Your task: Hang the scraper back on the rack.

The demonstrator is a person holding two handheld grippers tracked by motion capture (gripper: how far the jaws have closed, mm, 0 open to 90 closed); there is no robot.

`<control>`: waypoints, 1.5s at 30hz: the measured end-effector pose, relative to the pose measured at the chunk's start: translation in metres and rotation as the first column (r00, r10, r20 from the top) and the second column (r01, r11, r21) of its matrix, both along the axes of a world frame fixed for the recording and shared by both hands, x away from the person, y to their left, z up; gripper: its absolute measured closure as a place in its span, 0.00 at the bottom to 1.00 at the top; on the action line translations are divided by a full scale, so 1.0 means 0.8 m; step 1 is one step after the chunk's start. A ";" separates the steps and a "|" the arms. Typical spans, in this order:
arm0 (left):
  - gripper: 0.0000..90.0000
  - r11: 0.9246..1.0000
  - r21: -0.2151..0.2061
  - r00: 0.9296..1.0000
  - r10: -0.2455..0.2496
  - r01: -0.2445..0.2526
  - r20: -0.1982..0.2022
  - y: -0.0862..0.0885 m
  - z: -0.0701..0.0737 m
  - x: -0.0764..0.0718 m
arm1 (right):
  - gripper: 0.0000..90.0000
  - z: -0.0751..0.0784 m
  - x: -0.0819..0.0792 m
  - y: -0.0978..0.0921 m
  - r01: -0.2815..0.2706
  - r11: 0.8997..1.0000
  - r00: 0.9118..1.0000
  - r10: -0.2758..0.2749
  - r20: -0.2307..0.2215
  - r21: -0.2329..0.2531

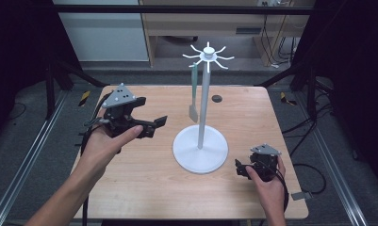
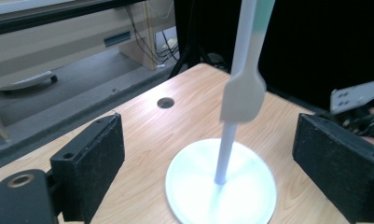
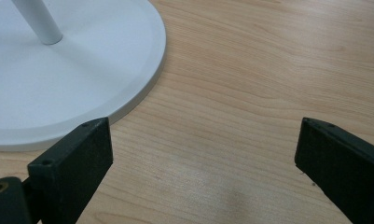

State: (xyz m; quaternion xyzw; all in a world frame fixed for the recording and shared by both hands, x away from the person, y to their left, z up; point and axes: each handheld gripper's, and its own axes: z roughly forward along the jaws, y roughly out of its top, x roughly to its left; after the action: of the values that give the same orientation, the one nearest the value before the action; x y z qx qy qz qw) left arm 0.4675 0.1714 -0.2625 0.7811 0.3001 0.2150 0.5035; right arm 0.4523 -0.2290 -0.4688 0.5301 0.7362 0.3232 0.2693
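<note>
Spatula (image 1: 194,92) is hung upright from white stand (image 1: 200,150), blade down, ahead of left tongs (image 1: 152,127), jaws held apart. Right tongs (image 1: 242,168) are held apart beside stand base.

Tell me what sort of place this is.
Probably a lab or workshop set up for recording, not a kitchen: a bare wooden table inside a metal frame, loose cables on the grey floor, and a white utensil stand as the prop.
</note>
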 end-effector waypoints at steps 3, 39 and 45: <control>0.10 1.000 0.011 1.000 -0.001 0.001 -0.005 0.004 -0.013 0.002 | 0.05 0.000 0.000 0.000 0.000 1.000 1.000 0.000 0.002 0.001; 0.07 0.995 0.099 0.990 0.044 -0.030 -0.136 0.051 -0.176 -0.005 | 0.05 0.000 -0.001 0.003 -0.011 1.000 1.000 0.012 0.003 -0.012; 0.07 0.993 0.105 0.987 0.069 -0.054 -0.142 0.067 -0.188 -0.007 | 0.05 -0.001 -0.001 0.004 -0.018 1.000 1.000 0.018 0.002 -0.016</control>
State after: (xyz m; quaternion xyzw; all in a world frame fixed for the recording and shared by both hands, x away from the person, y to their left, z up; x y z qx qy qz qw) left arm 0.4619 0.2252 -0.4132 0.8096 0.3488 0.1876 0.4332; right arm 0.4518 -0.2257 -0.4696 0.5210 0.7433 0.3201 0.2712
